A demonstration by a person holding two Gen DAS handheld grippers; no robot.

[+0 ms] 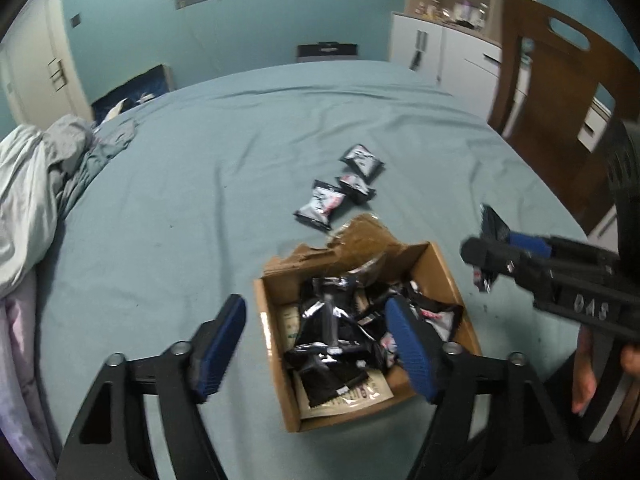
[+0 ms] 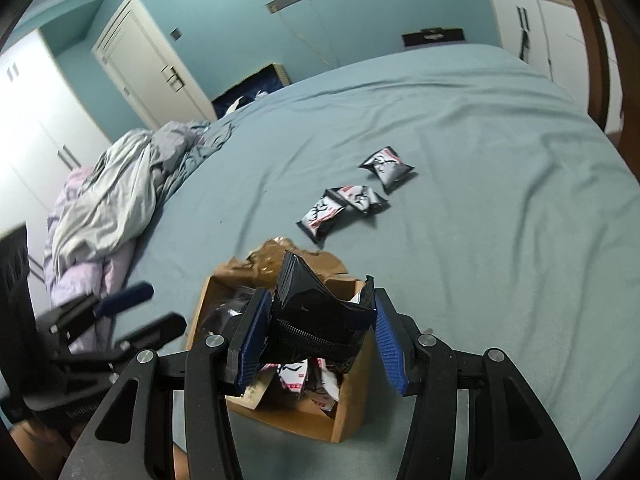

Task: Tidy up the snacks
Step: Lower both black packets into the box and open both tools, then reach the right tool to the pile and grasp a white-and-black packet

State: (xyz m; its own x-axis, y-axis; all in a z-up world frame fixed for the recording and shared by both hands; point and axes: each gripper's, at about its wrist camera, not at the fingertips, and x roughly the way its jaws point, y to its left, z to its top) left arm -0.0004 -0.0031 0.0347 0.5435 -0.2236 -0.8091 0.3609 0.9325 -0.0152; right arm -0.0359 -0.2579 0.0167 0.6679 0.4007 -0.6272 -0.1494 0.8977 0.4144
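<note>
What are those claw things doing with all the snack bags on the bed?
A person is sorting snacks using two hand-held claws. The right claw is squeezing a black snack packet above the cardboard box, which is full of more packets. The left claw is open and empty, over the same box. Three packets already lie together on the blue sheet beyond the box.

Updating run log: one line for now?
left gripper: open, empty | right gripper: holds black packet | box: part-full | bed: three packets
</note>
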